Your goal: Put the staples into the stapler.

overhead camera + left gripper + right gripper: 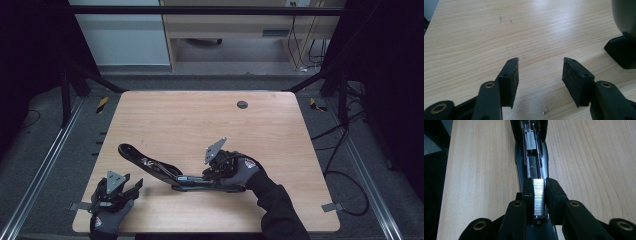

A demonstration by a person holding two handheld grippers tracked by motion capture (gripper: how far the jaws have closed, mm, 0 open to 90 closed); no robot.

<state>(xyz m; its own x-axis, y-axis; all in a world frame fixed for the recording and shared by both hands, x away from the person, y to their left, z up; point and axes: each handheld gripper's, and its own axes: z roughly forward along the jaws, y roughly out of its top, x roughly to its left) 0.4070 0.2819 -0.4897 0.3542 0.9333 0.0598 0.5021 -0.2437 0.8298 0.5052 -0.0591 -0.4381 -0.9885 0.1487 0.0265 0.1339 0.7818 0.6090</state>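
A black stapler (150,165) lies opened flat on the wooden table (200,120), its lid swung out to the left. In the right gripper view its open magazine channel (532,162) runs away from me. My right gripper (539,185) is shut on a silver strip of staples (539,197), held over the near end of that channel. In the high view this gripper (207,177) sits at the stapler's right end. My left gripper (132,187) rests near the table's front left corner. Its jaws (540,72) stand open with bare wood between them, and the stapler's dark lid (624,37) lies to their right.
A round cable hole (242,104) sits in the far part of the tabletop. Black frame bars and cables (340,150) run along both sides of the table on the grey floor. A desk stands beyond the far edge.
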